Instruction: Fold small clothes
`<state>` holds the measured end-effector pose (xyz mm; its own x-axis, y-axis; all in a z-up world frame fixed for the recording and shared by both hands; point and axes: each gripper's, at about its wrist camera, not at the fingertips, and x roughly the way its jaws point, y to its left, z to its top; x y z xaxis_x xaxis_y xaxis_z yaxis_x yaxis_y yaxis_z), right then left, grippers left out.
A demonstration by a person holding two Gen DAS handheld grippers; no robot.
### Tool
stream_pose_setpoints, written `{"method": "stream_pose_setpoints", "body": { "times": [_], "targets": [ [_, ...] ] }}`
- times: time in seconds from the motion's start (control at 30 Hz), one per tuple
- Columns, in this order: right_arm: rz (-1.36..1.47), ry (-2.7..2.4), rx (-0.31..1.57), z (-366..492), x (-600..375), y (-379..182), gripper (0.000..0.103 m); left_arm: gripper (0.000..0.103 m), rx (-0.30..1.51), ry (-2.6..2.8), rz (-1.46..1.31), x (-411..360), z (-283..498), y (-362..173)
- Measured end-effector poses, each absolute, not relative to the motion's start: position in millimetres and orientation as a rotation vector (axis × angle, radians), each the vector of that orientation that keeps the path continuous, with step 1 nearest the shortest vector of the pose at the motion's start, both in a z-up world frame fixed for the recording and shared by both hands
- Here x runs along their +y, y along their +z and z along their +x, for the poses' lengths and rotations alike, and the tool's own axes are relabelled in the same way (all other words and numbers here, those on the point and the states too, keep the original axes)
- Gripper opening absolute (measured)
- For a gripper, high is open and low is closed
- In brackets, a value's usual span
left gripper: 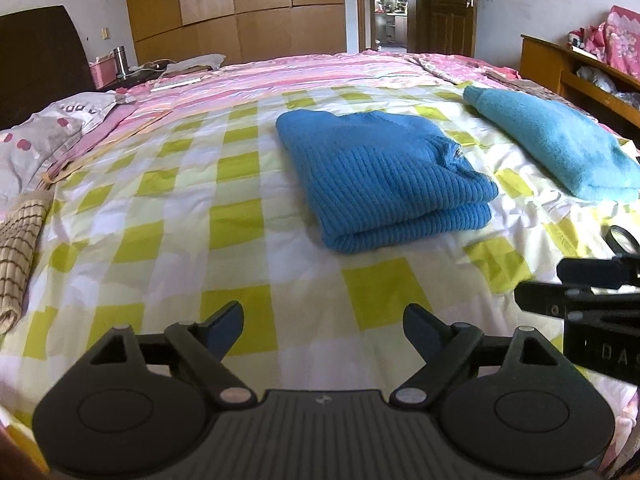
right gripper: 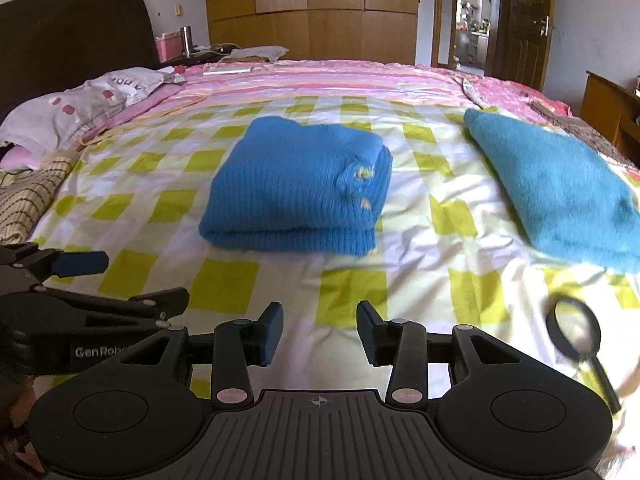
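Observation:
A blue ribbed knit sweater [left gripper: 384,176] [right gripper: 296,184] lies folded in a neat stack on the yellow-and-white checked bedspread [left gripper: 200,208] [right gripper: 420,248]. A teal fleece garment [left gripper: 556,144] [right gripper: 560,196] lies folded to its right. My left gripper [left gripper: 323,322] is open and empty, held above the bedspread short of the sweater. My right gripper [right gripper: 319,330] is open and empty, also short of the sweater. Each gripper shows at the edge of the other's view, the right [left gripper: 560,284] and the left [right gripper: 120,280].
A black magnifying glass [right gripper: 576,332] lies on the bedspread at the near right. A grey pillow [right gripper: 84,104] and a brown checked cloth [right gripper: 28,200] lie at the left. A pink quilt [right gripper: 320,76], a dark headboard [right gripper: 72,28], a nightstand and a wardrobe are beyond.

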<state>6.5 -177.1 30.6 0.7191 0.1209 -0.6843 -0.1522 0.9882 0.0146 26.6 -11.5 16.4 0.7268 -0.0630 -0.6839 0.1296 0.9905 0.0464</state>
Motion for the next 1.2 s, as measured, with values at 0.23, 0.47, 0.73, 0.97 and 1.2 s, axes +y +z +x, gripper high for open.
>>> {"method": "stream_pose_setpoints", "body": {
  "times": [0.23,0.47,0.73,0.97,1.2],
  "targets": [
    [-0.032,0.144,0.774,-4.8,-170.2,21.4,0.04,0.097,0.741,-0.099,0.117,-13.1,16.9,14.2],
    [-0.037,0.126,0.753,-13.6,-166.8,24.1,0.04,0.098,0.717,-0.092,0.127,-13.2,7.2,16.4],
    [-0.039,0.11,0.743,-16.9,-166.1,26.4,0.04,0.098,0.702,-0.072,0.145,-15.6,3.2,19.7],
    [-0.046,0.102,0.735,-17.5,-163.6,26.8,0.04,0.098,0.695,-0.063,0.147,-15.7,2.5,20.3],
    [-0.05,0.101,0.737,-17.1,-163.0,26.4,0.04,0.098,0.698,-0.055,0.147,-15.4,2.2,18.8]
  ]
}}
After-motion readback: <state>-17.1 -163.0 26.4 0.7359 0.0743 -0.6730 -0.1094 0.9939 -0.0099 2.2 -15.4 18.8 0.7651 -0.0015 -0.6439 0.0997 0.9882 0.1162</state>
